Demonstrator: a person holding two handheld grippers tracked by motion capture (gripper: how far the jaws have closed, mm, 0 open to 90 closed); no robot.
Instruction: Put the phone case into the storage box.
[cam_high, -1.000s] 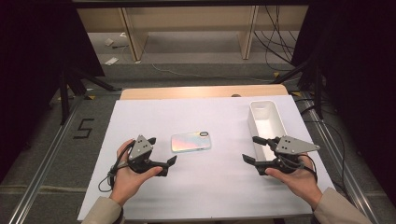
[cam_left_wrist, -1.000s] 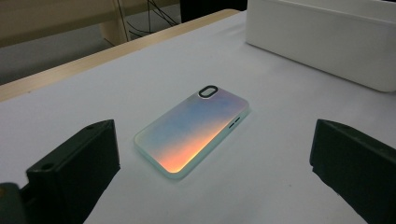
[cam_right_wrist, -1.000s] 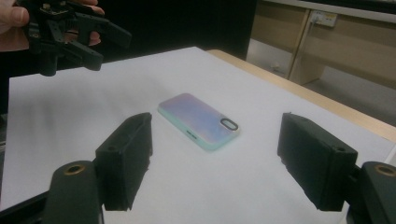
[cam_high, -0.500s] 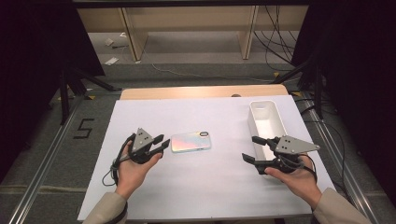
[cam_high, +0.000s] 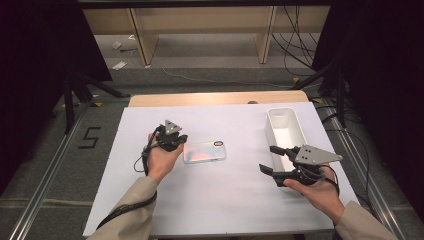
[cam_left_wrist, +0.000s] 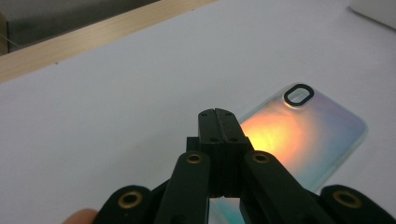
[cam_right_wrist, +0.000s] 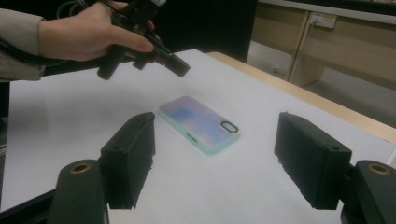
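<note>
Left hand (cam_high: 161, 159) reached forward over the white surface (cam_high: 225, 200), left gripper (cam_high: 176, 143) just pressed together, empty, beside the phone case (cam_high: 204, 152) lying mid-surface, right gripper (cam_high: 274, 160) spread, empty.

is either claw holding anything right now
No. The left claw is shut on nothing, just above the phone case; the right claw is open and empty.

A white bin (cam_high: 283, 127) stands on the white table (cam_high: 225, 200), right of centre
</note>
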